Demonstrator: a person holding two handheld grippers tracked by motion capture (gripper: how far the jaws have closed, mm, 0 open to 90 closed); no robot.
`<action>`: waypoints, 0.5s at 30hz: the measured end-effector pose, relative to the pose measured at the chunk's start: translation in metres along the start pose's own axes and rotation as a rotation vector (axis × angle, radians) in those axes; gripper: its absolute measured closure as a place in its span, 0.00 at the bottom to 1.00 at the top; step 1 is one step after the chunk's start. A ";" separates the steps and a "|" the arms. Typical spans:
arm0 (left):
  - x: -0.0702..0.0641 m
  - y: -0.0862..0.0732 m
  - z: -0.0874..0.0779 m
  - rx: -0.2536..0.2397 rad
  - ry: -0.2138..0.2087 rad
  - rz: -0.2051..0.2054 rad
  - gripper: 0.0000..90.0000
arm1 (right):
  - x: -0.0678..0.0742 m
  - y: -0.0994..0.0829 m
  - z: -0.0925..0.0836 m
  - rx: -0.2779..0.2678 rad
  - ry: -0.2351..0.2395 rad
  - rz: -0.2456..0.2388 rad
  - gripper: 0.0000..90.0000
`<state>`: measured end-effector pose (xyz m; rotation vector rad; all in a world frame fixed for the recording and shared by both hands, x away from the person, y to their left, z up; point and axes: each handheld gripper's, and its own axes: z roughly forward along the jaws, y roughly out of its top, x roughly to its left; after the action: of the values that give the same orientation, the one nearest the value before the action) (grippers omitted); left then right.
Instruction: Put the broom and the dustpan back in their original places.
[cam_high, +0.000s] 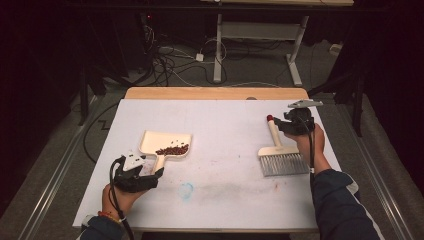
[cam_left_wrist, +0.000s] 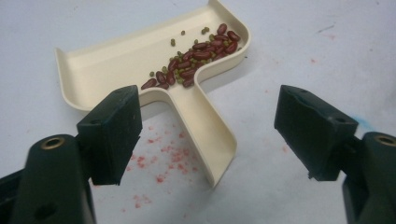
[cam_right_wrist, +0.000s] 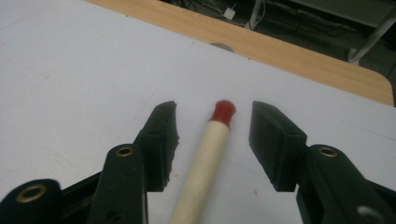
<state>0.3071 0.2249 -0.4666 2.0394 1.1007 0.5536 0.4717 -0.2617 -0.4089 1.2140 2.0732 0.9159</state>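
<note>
White sheet (cam_high: 225, 125) covers the wooden table (cam_high: 215, 93); both grippers gape, gripping nothing.

**Plastic, Wood and Bristle**

The cream dustpan (cam_left_wrist: 187, 100) looks like smooth, slightly glossy plastic. The brush (cam_high: 280, 155) has a pale matt handle with a red tip and grey bristles. The table (cam_high: 215, 93) edge is wood under a matt white sheet (cam_high: 225, 125).

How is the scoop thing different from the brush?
The dustpan is a wide, shallow tray with a short, flat handle; the brush has a long round handle with a red tip and grey bristles. The dustpan holds red and green beans; the brush carries nothing. The dustpan lies on the table's left, the brush on its right. Both are cream-coloured, lie flat on the white table, and sit between open claws.
</note>
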 end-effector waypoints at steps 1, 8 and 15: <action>-0.001 -0.002 -0.001 0.003 -0.009 0.024 0.25 | 0.001 -0.001 -0.001 -0.009 -0.004 0.004 0.57; -0.003 -0.010 -0.007 -0.028 -0.023 0.066 0.23 | 0.008 -0.004 -0.003 -0.050 0.015 0.019 0.52; -0.007 -0.014 -0.003 -0.022 -0.035 0.077 0.23 | 0.016 -0.010 -0.006 -0.115 0.012 0.030 0.39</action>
<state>0.2941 0.2253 -0.4756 2.0719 0.9947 0.5648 0.4554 -0.2527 -0.4148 1.1852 1.9876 1.0436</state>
